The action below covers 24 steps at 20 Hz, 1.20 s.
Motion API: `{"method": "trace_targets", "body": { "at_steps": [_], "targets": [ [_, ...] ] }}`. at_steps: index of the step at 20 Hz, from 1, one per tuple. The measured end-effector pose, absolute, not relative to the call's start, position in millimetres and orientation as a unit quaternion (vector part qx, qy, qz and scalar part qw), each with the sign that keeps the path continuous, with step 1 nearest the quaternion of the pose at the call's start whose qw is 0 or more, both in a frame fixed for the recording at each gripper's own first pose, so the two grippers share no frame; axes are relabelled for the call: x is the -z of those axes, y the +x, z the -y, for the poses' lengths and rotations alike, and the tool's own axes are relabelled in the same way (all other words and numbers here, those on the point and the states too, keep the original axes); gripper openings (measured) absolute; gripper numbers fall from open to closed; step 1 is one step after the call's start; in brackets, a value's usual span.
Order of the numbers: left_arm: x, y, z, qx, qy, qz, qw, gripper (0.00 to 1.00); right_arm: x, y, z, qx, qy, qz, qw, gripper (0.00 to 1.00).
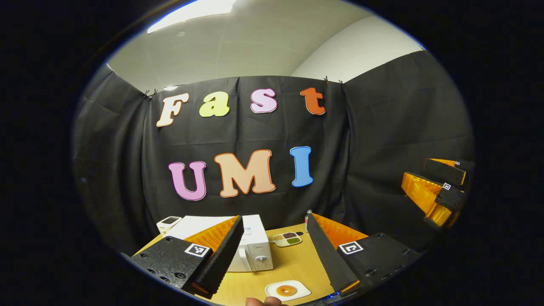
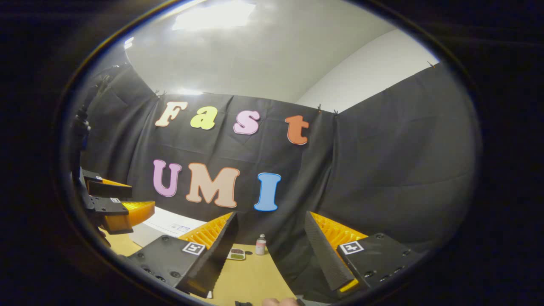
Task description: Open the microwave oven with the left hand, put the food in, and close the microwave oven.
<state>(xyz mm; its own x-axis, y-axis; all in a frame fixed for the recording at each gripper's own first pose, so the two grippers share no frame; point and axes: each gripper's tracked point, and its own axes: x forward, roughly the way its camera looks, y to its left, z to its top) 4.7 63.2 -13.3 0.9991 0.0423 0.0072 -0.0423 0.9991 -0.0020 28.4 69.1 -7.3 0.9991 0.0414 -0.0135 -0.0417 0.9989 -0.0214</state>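
Nothing's done yet: your microwave sits shut on the table, food plate waits in front, and both left gripper and right gripper hang open, empty

Left tool open, microwave door closed, food plate near

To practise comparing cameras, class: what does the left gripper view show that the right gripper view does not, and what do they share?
Left gripper view: the white microwave front with its knob, a white plate of round orange food, and the right gripper far right. Right gripper view: the left gripper at the left edge. Both: the small divided tray, little bottle and wooden table.
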Motion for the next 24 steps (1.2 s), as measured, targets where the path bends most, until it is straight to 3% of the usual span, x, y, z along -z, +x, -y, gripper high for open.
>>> {"method": "trace_targets", "body": {
  "at_steps": [18,19,24],
  "targets": [
    [30.7,-3.4,-122.0,-0.074,-0.011,-0.005,0.997,0.98,14.2,38.3,-117.4,-0.046,-0.007,-0.005,0.999,0.97],
    [32.0,-5.3,-126.7,-0.078,-0.005,-0.005,0.997,0.95,16.4,38.8,-122.4,-0.048,-0.004,-0.007,0.999,0.98],
    [68.5,-0.6,-150.4,-0.092,-0.008,-0.031,0.995,0.95,29.4,50.7,-154.3,-0.062,0.003,-0.017,0.998,0.97]
  ]
}}
